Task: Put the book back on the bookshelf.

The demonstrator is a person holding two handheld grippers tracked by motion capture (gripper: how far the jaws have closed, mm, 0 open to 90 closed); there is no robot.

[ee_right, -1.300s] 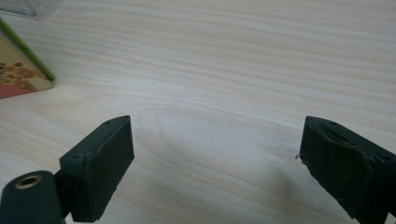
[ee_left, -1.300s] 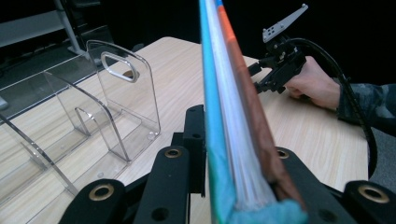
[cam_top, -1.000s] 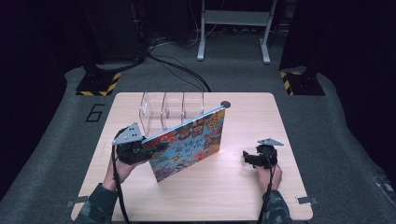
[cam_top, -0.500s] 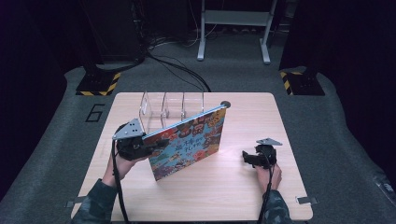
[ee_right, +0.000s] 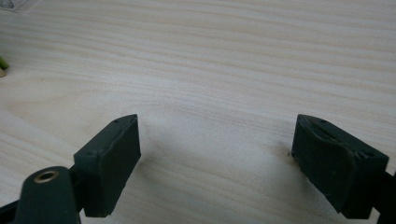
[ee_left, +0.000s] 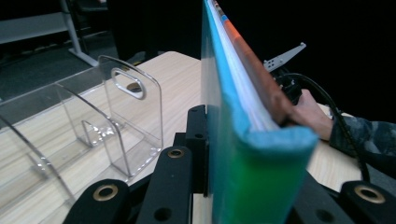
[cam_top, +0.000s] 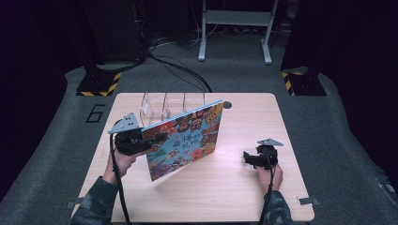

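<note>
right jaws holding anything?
No: in the right gripper view the right gripper has its jaws standing apart over the bare wooden table, nothing between them.

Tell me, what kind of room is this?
Probably a lab or recording studio, not a home: one small wooden table on grey carpet, dark curtains all round, floor cables and black stands with yellow-black striped feet.

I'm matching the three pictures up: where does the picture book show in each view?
High view: picture book left of centre, held tilted by the left gripper.
Left gripper view: its blue spine edge rises between the jaws.
Right gripper view: not in it; open jaws over bare table.
Shared landmark: clear rack.
</note>
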